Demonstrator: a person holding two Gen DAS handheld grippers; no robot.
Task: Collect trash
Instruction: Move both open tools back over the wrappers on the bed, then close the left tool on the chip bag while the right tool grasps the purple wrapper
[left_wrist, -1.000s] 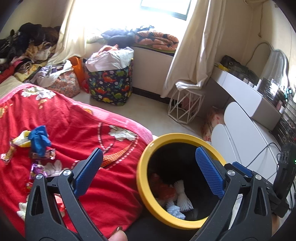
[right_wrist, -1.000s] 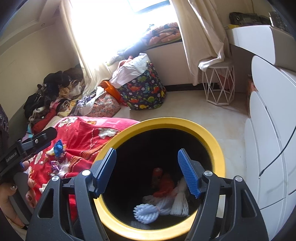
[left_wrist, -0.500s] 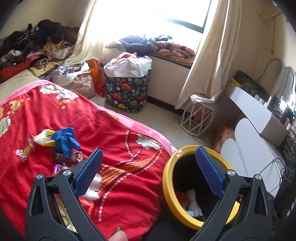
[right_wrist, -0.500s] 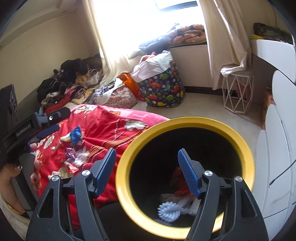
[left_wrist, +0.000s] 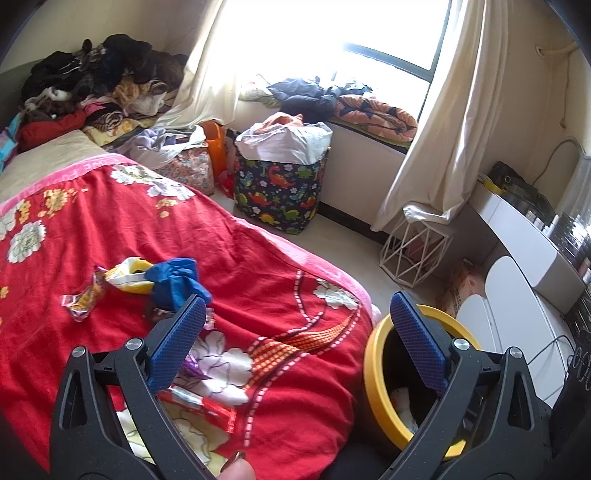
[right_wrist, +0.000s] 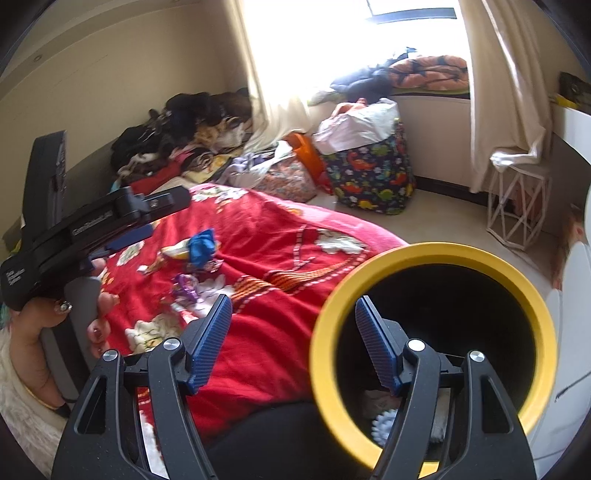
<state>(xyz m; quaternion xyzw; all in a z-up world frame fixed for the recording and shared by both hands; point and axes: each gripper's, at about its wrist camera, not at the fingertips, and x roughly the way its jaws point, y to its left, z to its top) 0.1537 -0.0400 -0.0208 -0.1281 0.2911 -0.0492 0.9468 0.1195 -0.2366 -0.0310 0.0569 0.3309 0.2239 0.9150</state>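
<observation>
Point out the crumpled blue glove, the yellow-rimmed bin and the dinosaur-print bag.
blue glove (left_wrist: 177, 282), left wrist view, on the middle of its crumpled body.
yellow-rimmed bin (right_wrist: 436, 253), right wrist view, on the far part of its rim.
dinosaur-print bag (left_wrist: 280, 194), left wrist view, on its printed front wall.
</observation>
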